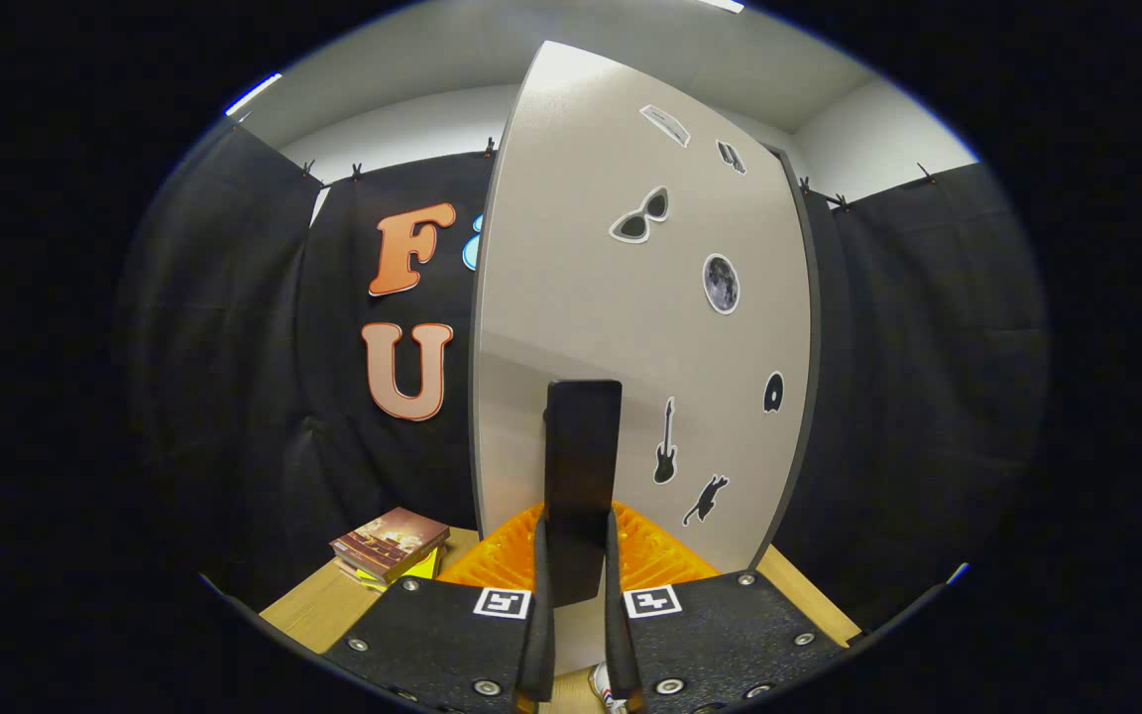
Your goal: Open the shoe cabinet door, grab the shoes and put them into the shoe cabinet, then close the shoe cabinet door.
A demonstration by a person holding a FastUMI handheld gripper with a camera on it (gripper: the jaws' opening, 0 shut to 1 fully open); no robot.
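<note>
The shoe cabinet door (630, 327) is a tall light-grey panel with several small stickers, standing right in front of me. A black upright handle (583, 436) sticks out from its face. My gripper (578, 540) is shut on the lower part of that handle, one finger pressing on each side. The door's left edge stands free against the black cloth wall. A dark strip runs down its right edge (797, 446). A small bit of a white shoe (607, 684) shows low down between the fingers' bases. The inside of the cabinet is hidden.
A stack of books (391, 543) lies on the wooden surface (318, 610) to the left of the fingers, near the door's foot. Black cloth walls close in on the left and right.
</note>
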